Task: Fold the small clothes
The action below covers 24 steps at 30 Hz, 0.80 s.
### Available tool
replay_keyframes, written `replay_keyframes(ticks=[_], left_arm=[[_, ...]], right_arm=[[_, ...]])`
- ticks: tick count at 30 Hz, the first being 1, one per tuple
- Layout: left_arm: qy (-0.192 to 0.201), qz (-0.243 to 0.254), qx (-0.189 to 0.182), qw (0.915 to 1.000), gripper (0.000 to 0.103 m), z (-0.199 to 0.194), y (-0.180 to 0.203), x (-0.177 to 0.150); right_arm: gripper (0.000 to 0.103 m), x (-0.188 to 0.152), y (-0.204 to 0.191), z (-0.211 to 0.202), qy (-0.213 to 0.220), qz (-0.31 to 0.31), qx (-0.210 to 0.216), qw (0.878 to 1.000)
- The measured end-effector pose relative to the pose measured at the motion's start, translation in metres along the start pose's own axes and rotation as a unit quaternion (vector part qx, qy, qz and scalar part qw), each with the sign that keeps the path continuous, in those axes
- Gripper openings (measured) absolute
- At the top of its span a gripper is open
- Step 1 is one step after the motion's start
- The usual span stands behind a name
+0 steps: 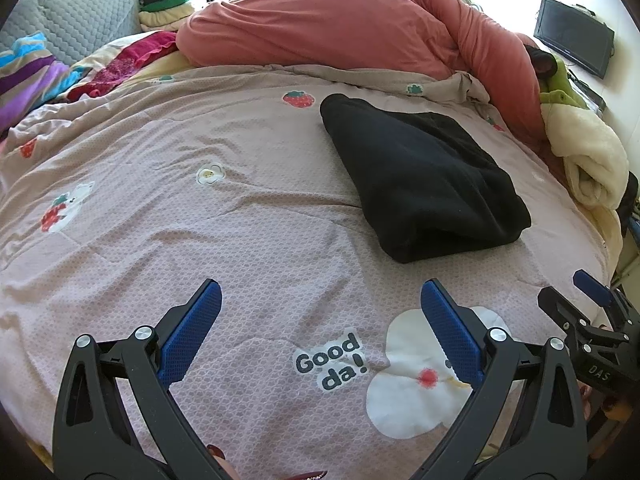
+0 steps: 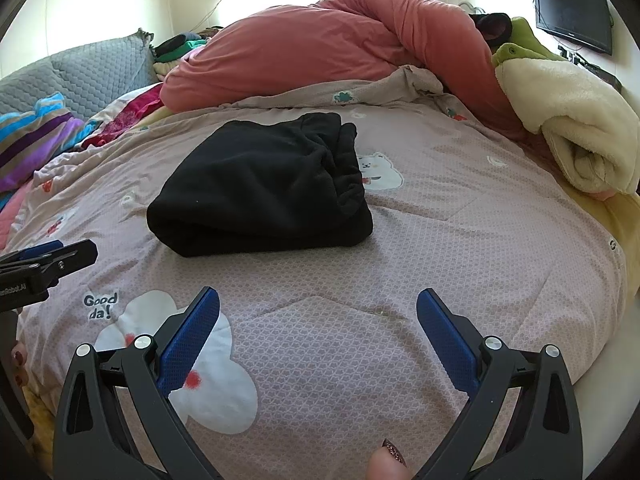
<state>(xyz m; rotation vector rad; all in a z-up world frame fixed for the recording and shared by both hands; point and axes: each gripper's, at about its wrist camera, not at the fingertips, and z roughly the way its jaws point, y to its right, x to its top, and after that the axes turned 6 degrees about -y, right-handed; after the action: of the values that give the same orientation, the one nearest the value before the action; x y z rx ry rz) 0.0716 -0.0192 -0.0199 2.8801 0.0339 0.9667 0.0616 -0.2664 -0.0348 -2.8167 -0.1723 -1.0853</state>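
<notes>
While both your left gripper and right gripper hang wide-jawed and empty over the bed's near edge, the folded black garment lies mid-bed ahead, nearer your right

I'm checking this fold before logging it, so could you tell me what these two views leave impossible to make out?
- Black garment: its type and inner layers are hidden by its own folds, in both views.
- Clothes pile beside the red duvet: too small and distant to identify items.
- Right gripper in the left wrist view: cut off by the frame edge.
- Wall screen: dark, no content legible.
</notes>
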Motion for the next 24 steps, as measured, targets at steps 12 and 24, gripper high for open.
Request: replay_keyframes(ticks=[12,24], left_arm=[[-0.002,0.003,0.004,1.0,0.094,0.0002,-0.0006,-0.0012],[0.001,0.011,0.007,0.9999,0.094,-0.0002,0.0026,-0.0031]], right_arm=[[0.098,-0.0001,-0.0001,-0.0019,-0.001,-0.001,-0.001,1.0],[0.098,-0.0014,0.0003,-0.0019,-0.001,0.001,-0.004,1.0]])
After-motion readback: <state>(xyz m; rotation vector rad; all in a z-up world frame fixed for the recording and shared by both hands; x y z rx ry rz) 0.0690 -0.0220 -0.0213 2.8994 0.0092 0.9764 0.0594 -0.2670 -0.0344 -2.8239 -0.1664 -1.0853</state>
